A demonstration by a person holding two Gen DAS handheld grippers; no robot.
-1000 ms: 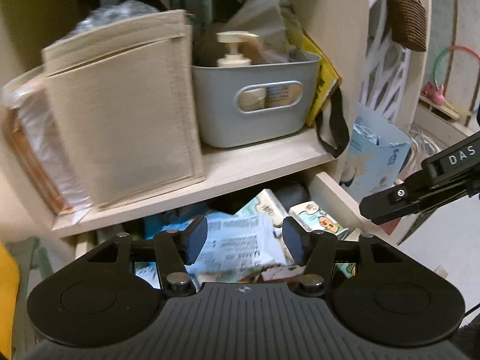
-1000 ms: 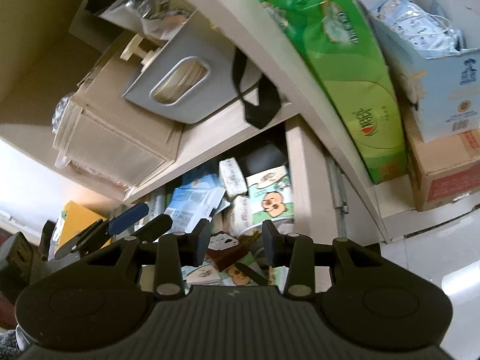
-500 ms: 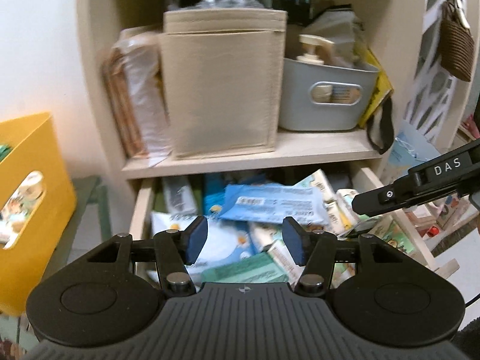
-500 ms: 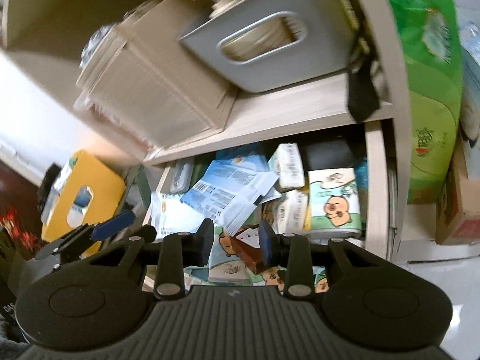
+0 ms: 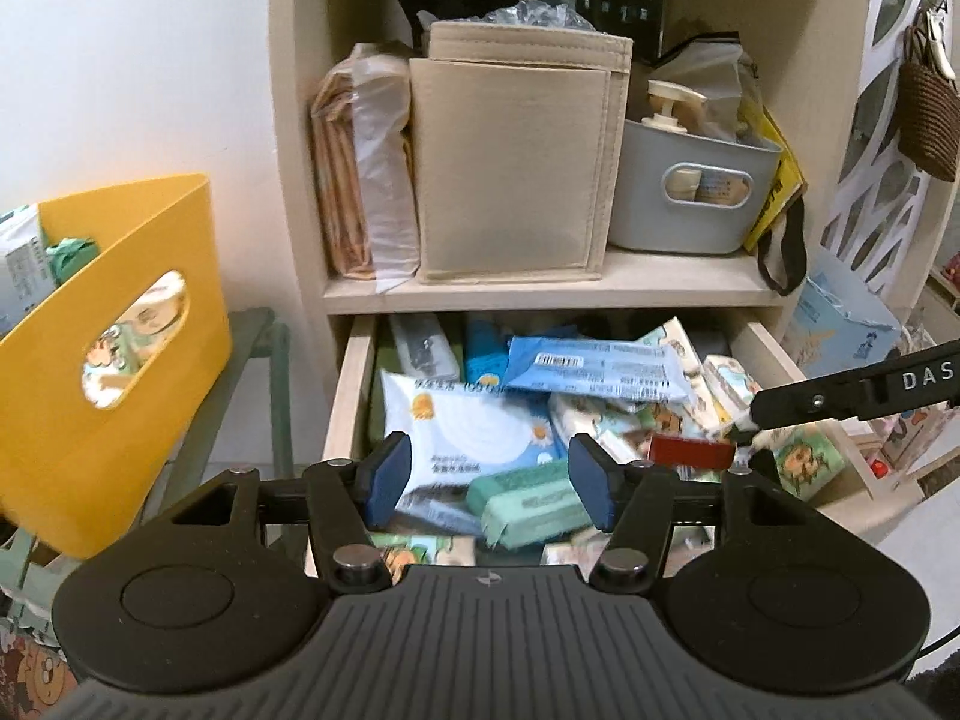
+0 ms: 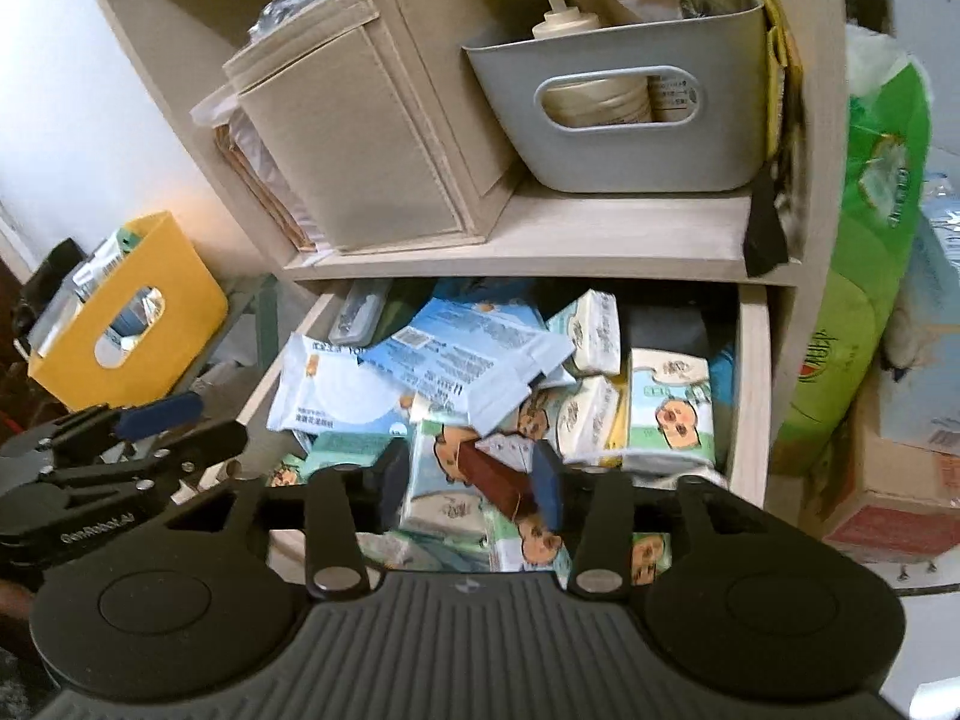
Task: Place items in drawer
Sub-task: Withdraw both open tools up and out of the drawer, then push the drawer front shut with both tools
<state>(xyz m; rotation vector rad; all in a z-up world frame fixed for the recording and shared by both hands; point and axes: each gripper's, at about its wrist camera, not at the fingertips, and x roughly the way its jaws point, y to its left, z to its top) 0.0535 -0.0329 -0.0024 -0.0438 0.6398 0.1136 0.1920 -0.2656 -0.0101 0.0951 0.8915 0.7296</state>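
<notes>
Drawer (image 5: pixel 345 396) front cut off by left gripper (image 5: pixel 489 483), right gripper (image 6: pixel 468 480); both spread apart.

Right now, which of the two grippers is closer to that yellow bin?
Left. The left gripper hovers over the drawer's left side, next to the yellow bin. The right gripper is over the drawer's right half, farther away.

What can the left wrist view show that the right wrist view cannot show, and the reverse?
Only the left wrist view shows the brown woven bag hanging at far right. Only the right wrist view shows the green package and the cardboard box beside the shelf unit. Both show the open drawer full of packets, the beige fabric box, the grey basket and the yellow bin.
</notes>
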